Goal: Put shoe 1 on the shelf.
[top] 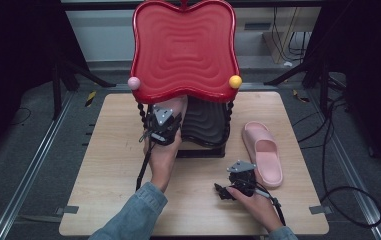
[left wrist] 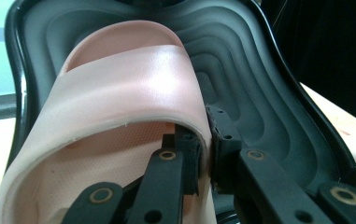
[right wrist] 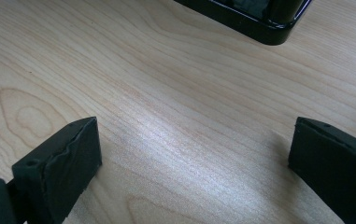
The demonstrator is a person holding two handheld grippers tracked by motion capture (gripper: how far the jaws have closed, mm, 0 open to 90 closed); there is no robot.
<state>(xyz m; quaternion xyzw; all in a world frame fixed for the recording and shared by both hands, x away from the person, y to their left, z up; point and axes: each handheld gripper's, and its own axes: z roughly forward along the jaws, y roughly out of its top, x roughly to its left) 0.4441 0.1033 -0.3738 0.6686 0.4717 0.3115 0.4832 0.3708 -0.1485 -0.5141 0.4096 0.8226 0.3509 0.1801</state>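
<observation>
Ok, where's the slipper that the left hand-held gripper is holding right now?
The left hand-held gripper pinches the strap edge of the pink slipper, holding it over the black lower tray. In the high view that is beneath the red top tray.

a glossy red upper tray (top: pixel 184 47) with stepped concentric ripples carries a pink knob (top: pixel 134 83) and a yellow knob (top: pixel 235 81), the lower tray (left wrist: pixel 259 93) is black with the same ripples, both slippers (top: pixel 263 152) (left wrist: pixel 119 93) are pale pink, and the worktop (top: pixel 113 165) is light wood grain.
</observation>
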